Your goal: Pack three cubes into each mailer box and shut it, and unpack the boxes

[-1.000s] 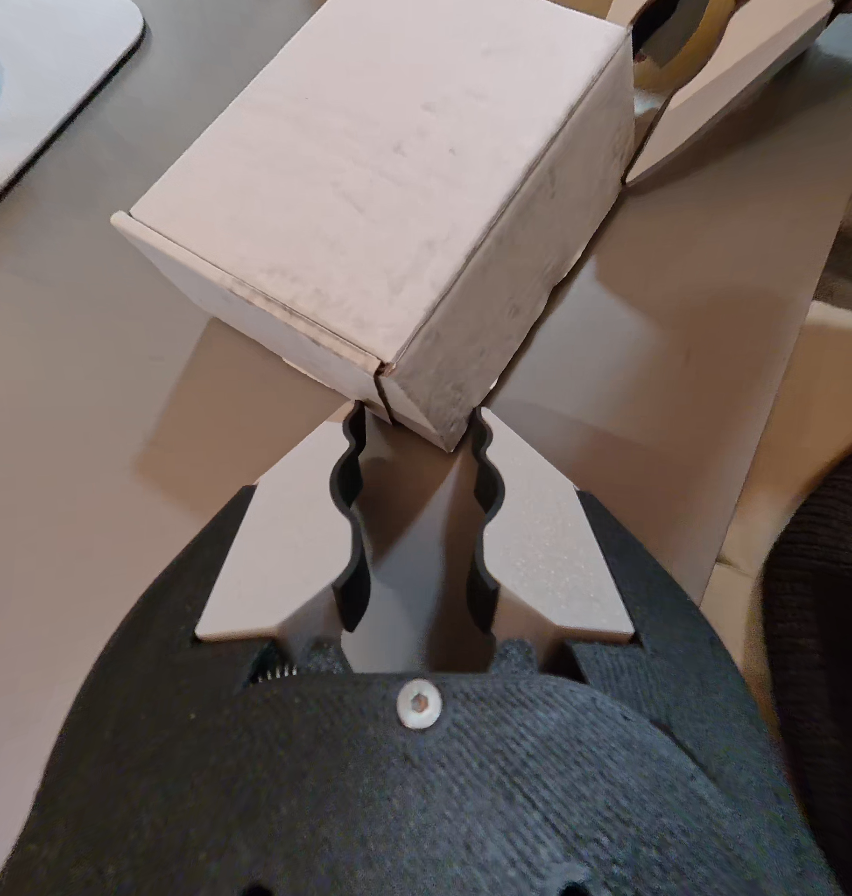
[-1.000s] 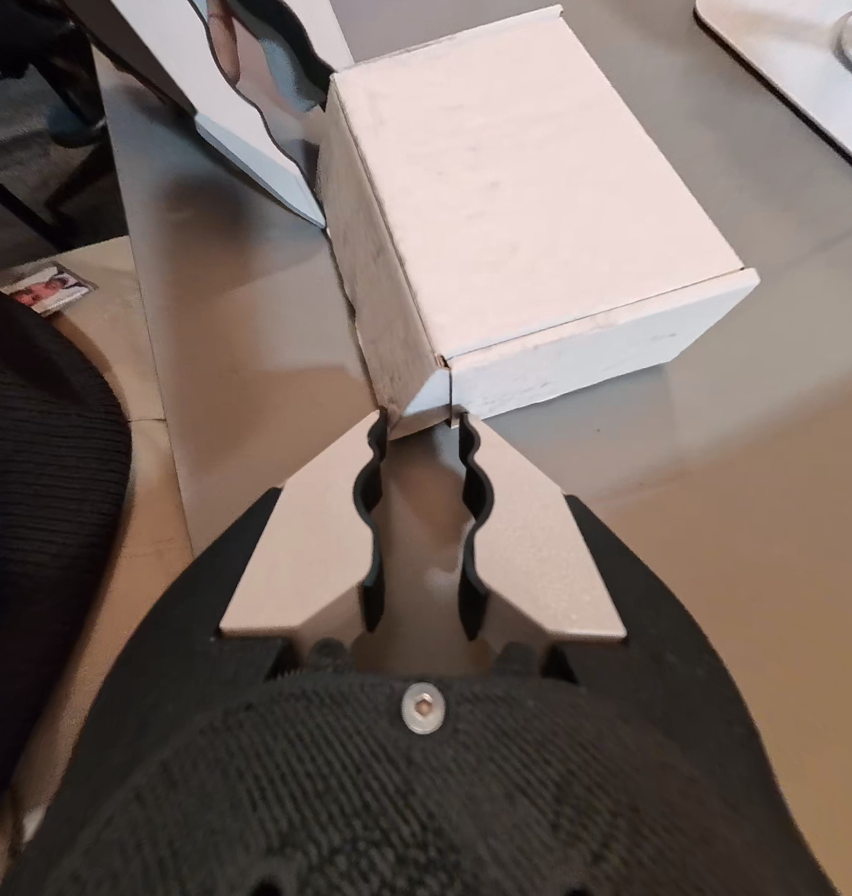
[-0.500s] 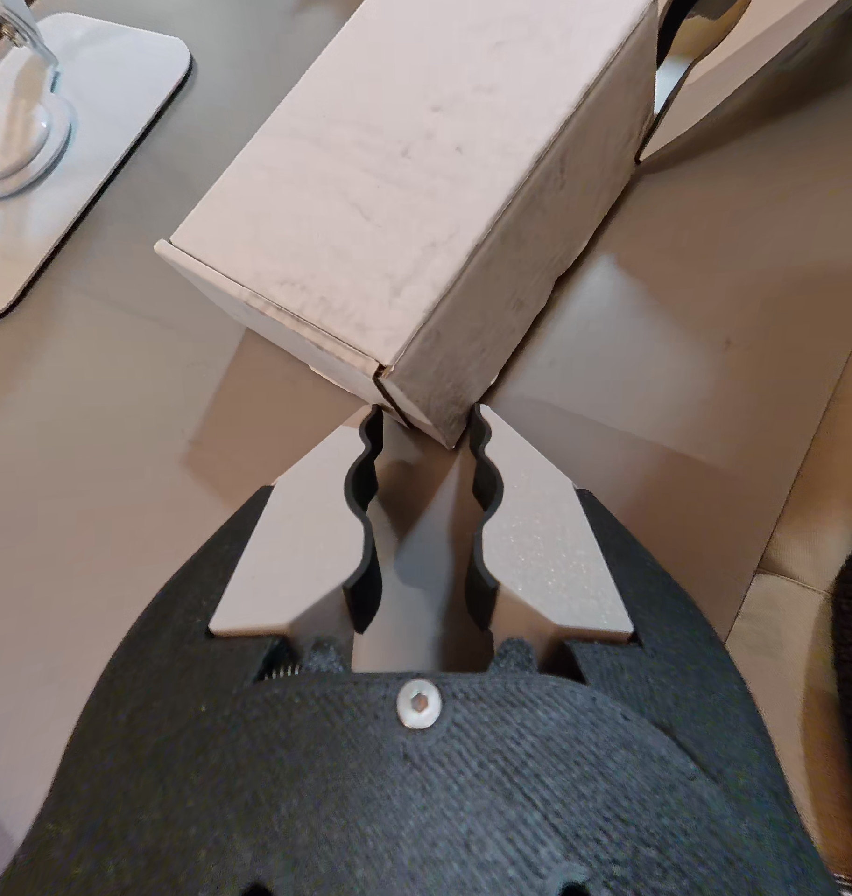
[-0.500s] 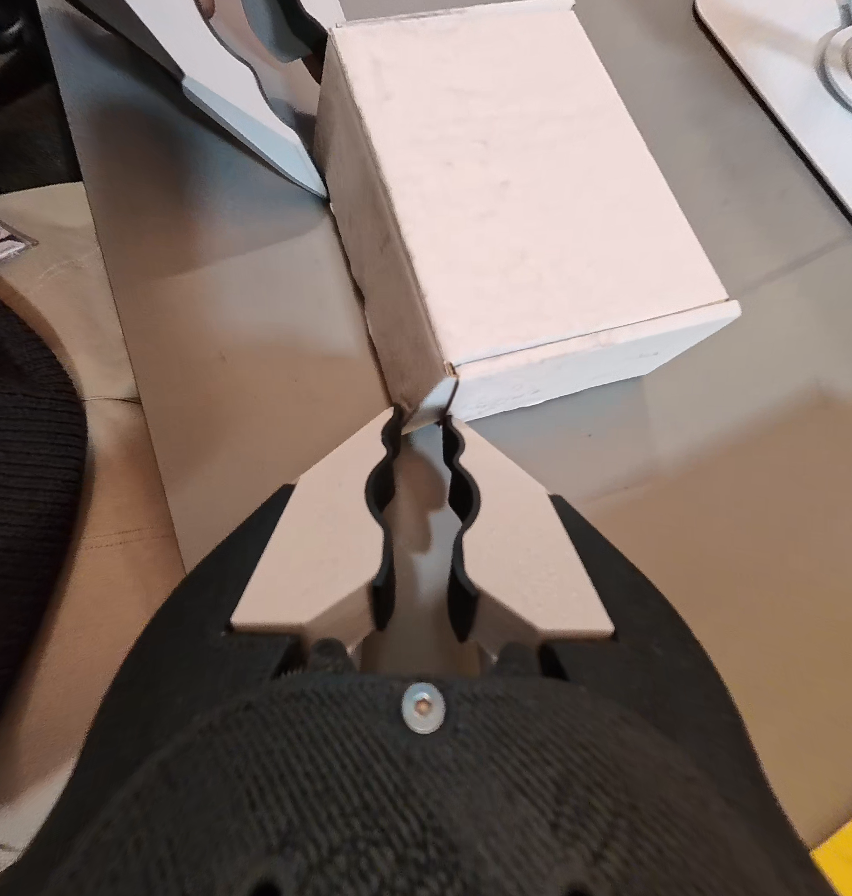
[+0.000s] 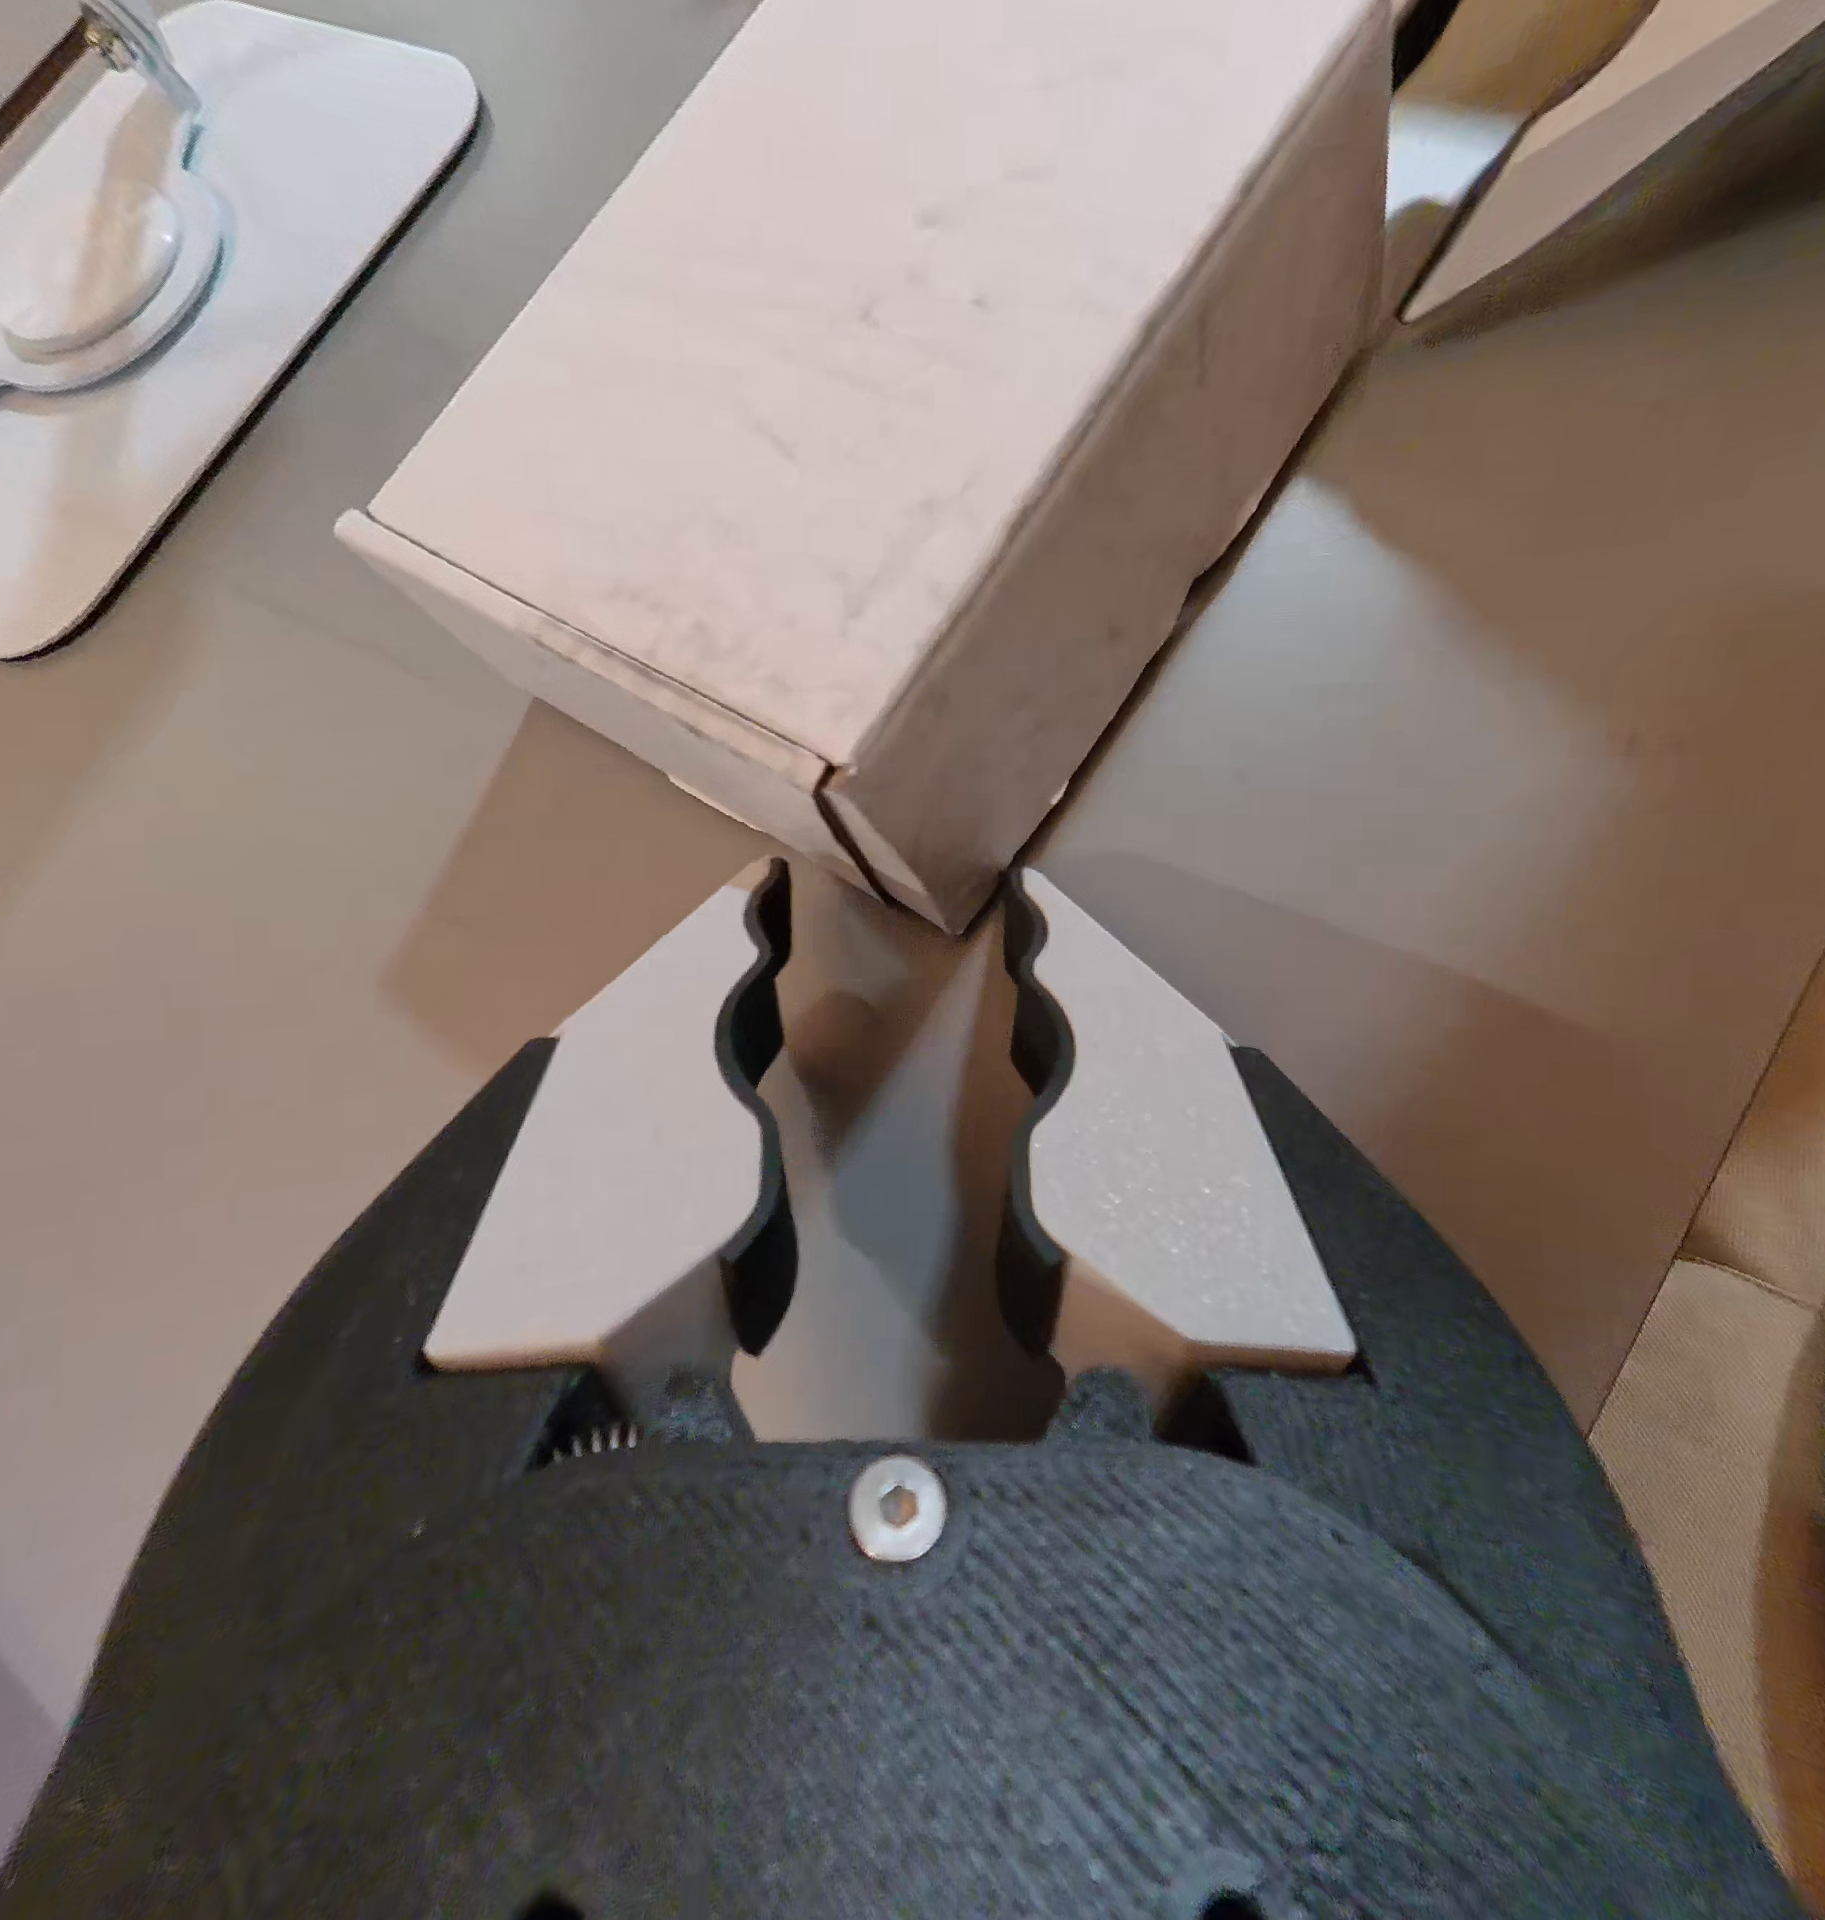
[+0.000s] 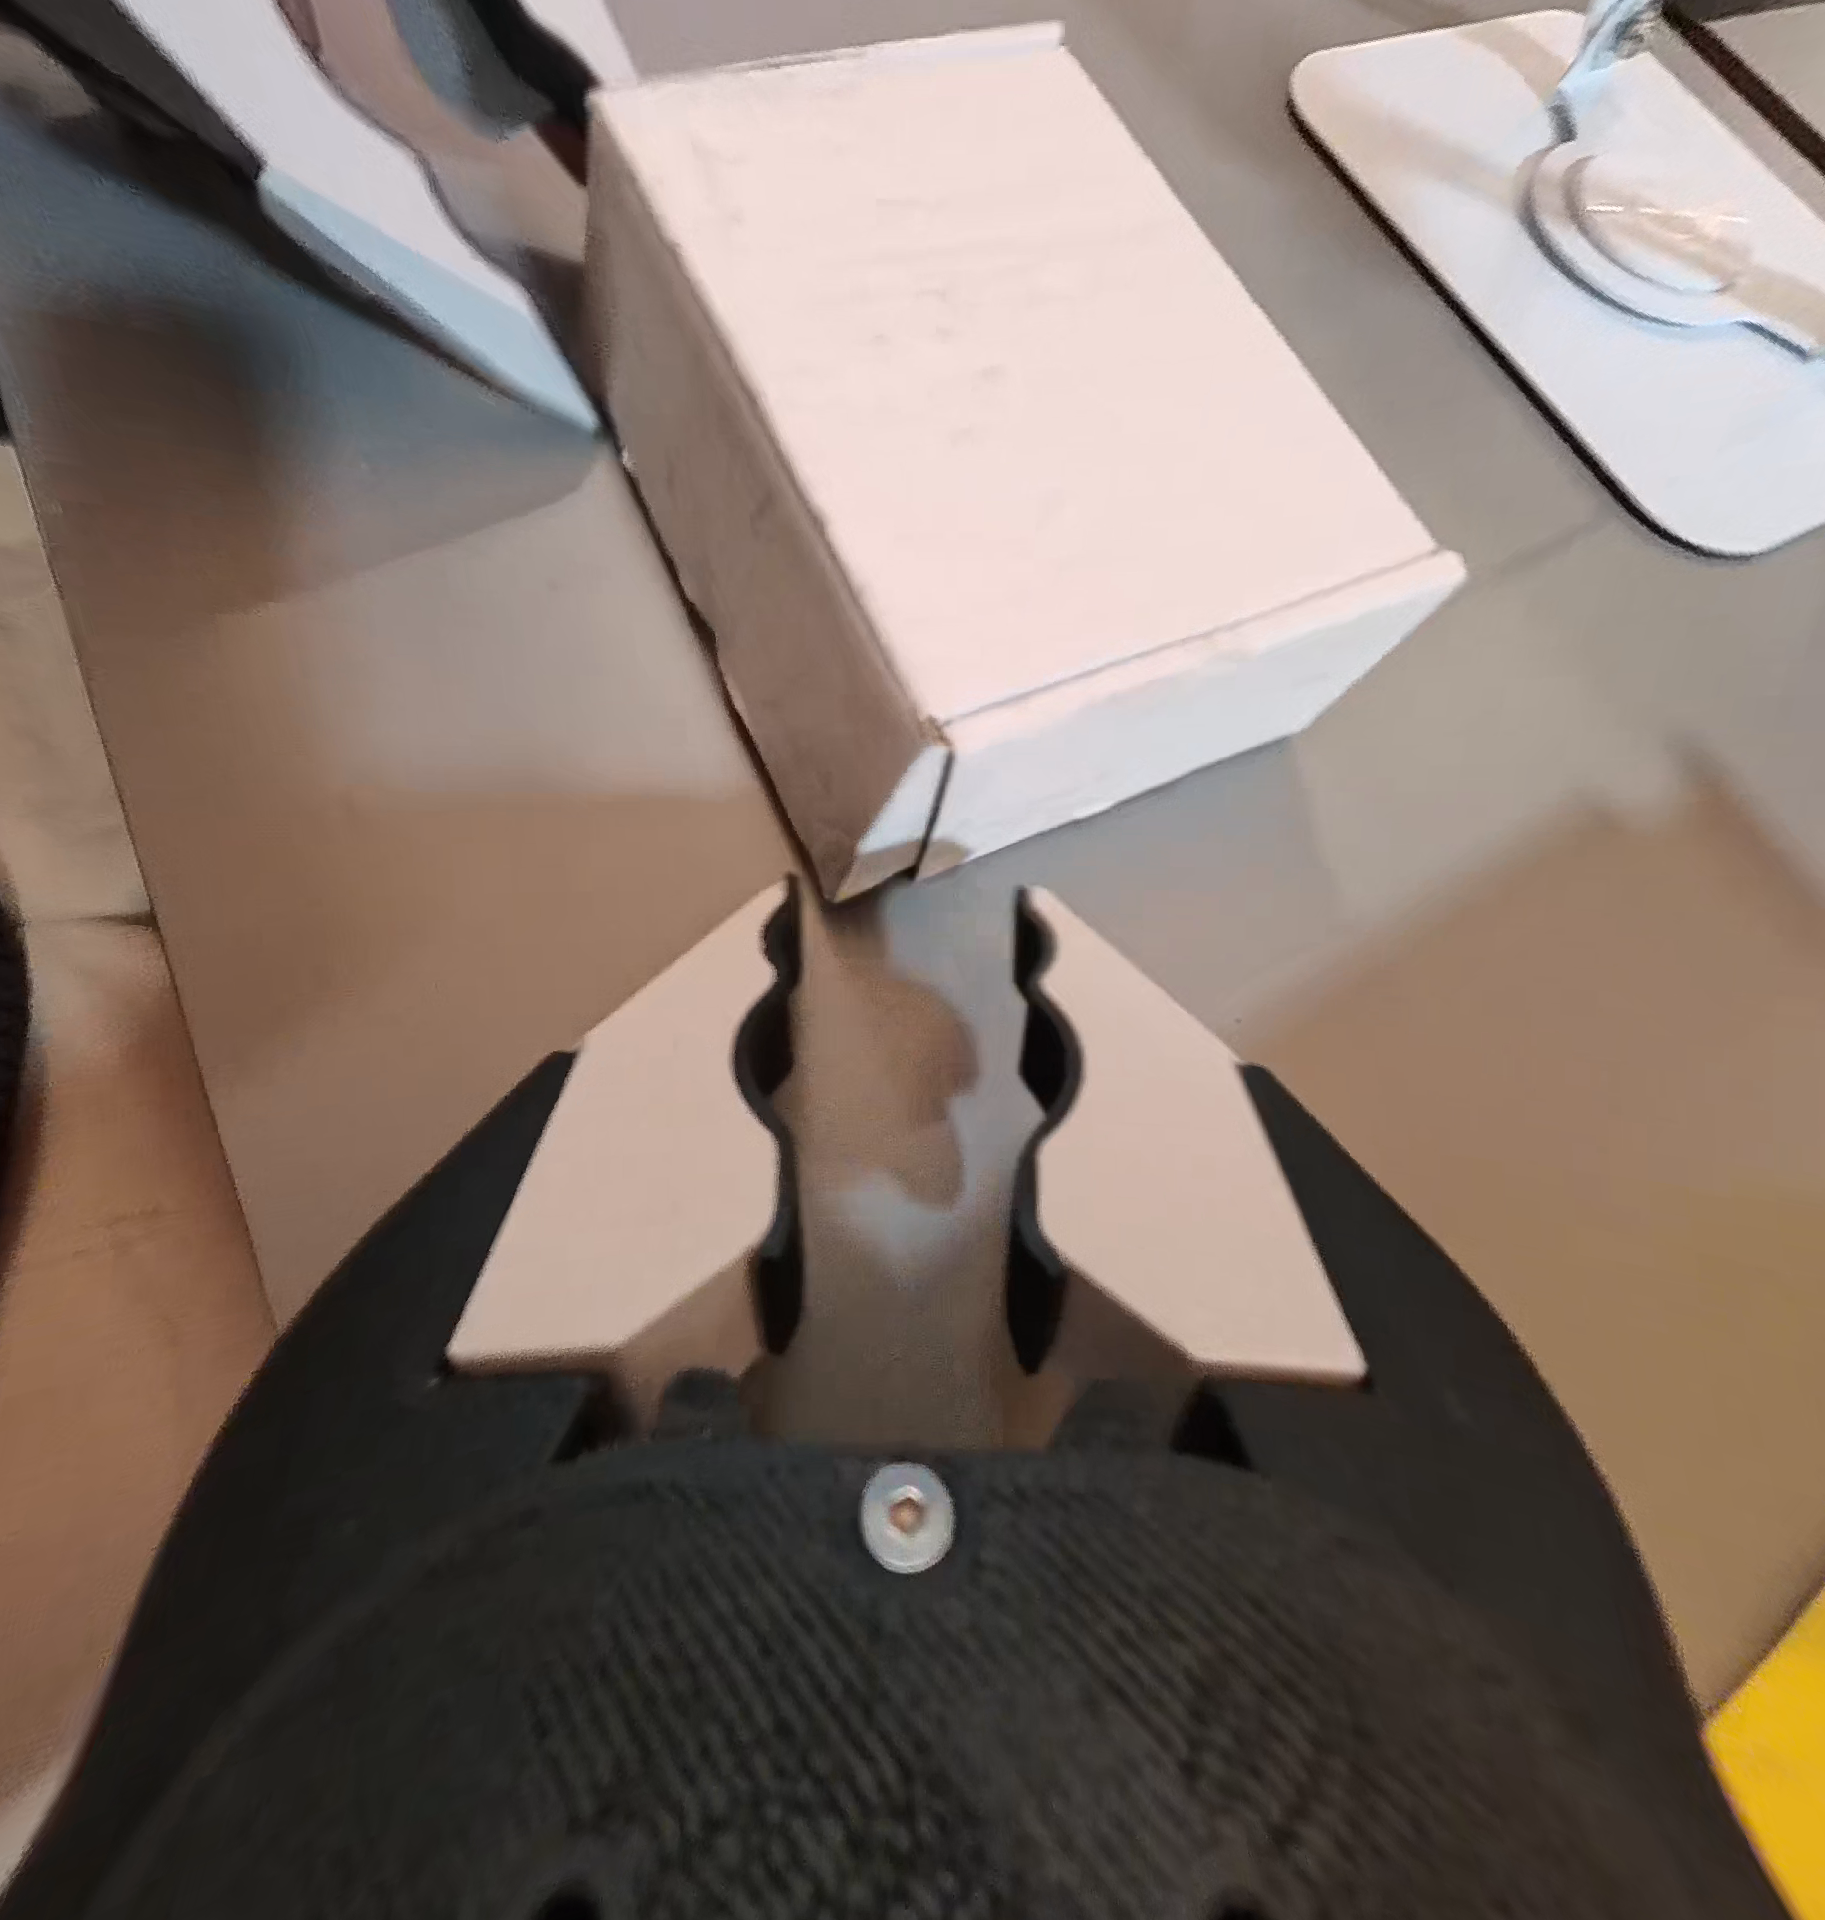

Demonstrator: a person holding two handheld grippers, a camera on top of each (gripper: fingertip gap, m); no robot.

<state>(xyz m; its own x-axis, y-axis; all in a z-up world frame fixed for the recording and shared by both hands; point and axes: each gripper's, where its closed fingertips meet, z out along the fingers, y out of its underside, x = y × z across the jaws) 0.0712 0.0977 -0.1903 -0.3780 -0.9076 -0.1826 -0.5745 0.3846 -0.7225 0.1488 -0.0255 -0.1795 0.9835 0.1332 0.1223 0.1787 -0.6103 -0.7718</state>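
Mailer box: we found it shut, white, lying on the grey tabletop; it filled the upper centre of the left wrist view and sat upper centre in the right wrist view, seen corner-on from each side.

Left tool: fingers spread, nothing pinched. We saw one bottom corner of the box at the finger tips, close to the right-hand tip; we could not tell whether it touched.

Right tool: fingers spread, holding nothing. The opposite near corner of the box lay just ahead of the left-hand tip, apart from the right-hand one. This view was somewhat blurred.

Other tool in each view: the right tool showed in the upper right of the left wrist view; the left tool in the upper left of the right wrist view, both near the box's far end.

Stand base: pale rounded plate with a metal foot, upper left in the left view, upper right in the right view, apart from the box.

Yellow patch: lower right edge of the right view; we could not identify it.
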